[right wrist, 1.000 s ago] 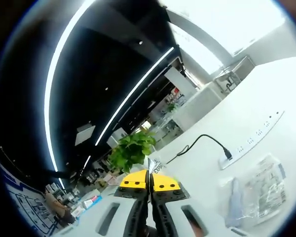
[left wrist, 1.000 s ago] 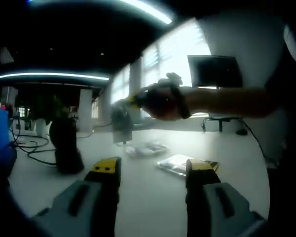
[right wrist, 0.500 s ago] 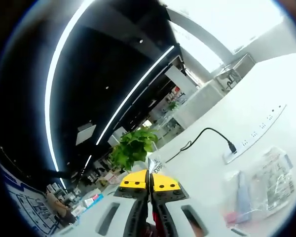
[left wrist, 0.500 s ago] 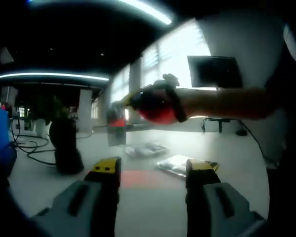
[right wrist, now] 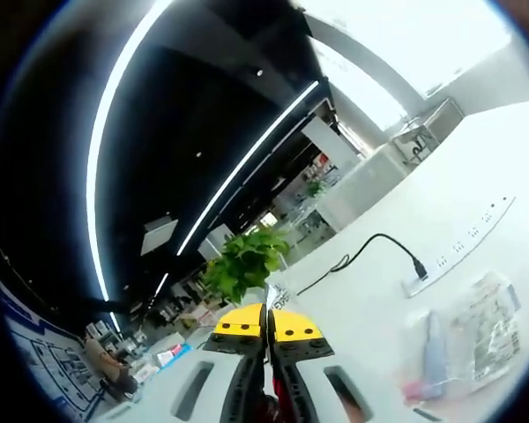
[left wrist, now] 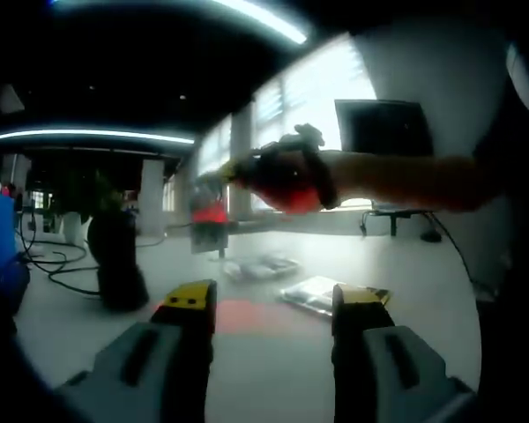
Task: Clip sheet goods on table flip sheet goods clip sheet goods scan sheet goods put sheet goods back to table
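In the left gripper view, my right gripper (left wrist: 225, 176) comes in from the right in a person's hand, above the white table (left wrist: 273, 361). It is shut on a small flat packet of sheet goods (left wrist: 208, 218), which hangs down and glows red. A black scanner (left wrist: 115, 260) stands on the table to the left, and a red glow (left wrist: 247, 315) lies on the tabletop. My left gripper (left wrist: 273, 300) hangs low over the table, open, with nothing between its yellow tips. In the right gripper view, the right gripper (right wrist: 266, 319) is shut on the packet's corner (right wrist: 277, 298).
Two more clear packets (left wrist: 260, 264) (left wrist: 322, 293) lie on the table past my left jaws. In the right gripper view, a clear bag of goods (right wrist: 476, 339), a white power strip (right wrist: 463, 256) with a black cable, and a green plant (right wrist: 242, 264) are on the table.
The held packet has risen slightly and moved left toward the scanner. It now glows red, and a red patch has appeared on the table. The left gripper has stayed still.
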